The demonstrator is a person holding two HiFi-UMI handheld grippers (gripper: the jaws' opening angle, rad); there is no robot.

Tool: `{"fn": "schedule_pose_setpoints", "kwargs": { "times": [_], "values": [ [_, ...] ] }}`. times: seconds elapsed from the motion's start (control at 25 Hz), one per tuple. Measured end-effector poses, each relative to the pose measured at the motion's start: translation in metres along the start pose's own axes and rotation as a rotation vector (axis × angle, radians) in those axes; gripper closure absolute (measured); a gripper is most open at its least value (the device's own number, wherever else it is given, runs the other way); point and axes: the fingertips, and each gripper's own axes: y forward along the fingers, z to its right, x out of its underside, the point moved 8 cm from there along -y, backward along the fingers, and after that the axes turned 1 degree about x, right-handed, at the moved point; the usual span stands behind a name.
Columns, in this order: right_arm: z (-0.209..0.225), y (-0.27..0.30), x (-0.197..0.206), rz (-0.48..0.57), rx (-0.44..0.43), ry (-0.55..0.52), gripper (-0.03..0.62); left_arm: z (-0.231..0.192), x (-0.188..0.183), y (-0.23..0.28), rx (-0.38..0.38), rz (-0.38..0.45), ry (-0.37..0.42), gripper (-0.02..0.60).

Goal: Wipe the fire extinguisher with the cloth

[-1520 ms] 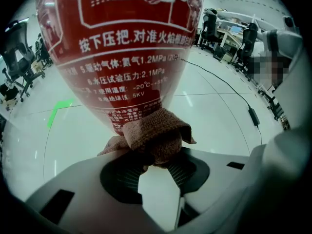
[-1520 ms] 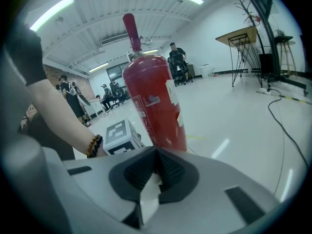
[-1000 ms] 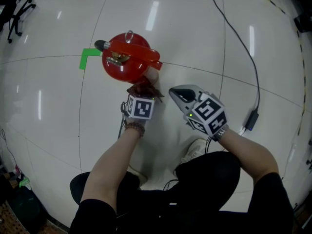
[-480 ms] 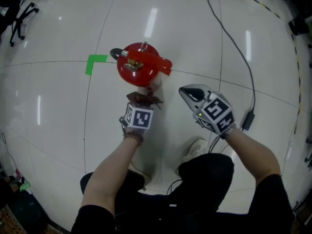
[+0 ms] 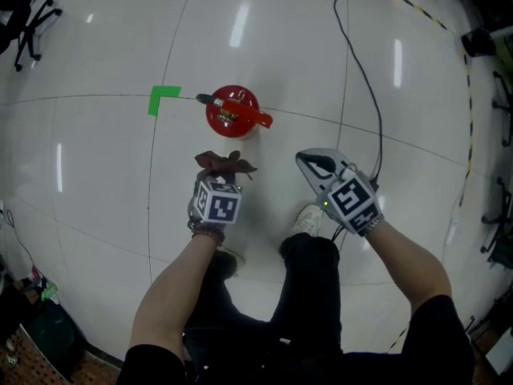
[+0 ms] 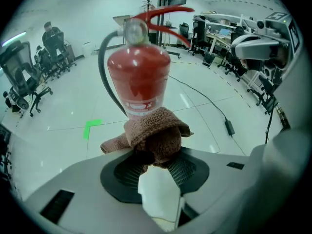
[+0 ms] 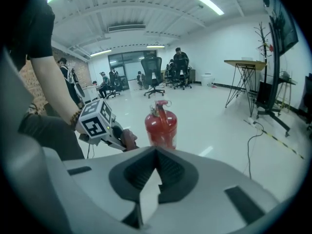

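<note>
Our left gripper point(image 6: 157, 165) pinches the cloth point(image 6: 155, 130), held short of the fire extinguisher point(image 6: 139, 74) ahead. Our right gripper point(image 7: 155, 165) is pressed together, empty. Next, we judge, the cloth must meet the cylinder.

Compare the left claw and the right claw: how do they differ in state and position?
The left claw is shut on the brown cloth; the right claw is shut on nothing. The left claw sits nearer the fire extinguisher; the right claw is farther off to one side. Both claws face the fire extinguisher, and neither touches it.
</note>
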Motion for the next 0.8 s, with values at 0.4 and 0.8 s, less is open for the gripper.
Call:
{"fn": "schedule_pose_setpoints", "kwargs": {
  "times": [0.4, 0.8],
  "values": [
    [-0.030, -0.111, -0.090, 0.007, -0.022, 0.042, 0.586, 0.026, -0.054, -0.168, -0.040, 0.021, 0.031, 0.445],
    [-0.041, -0.209, -0.180, 0.006, -0.091, 0.044, 0.586, 0.061, -0.108, -0.322, -0.090, 0.101, 0.035, 0.445]
  ]
}}
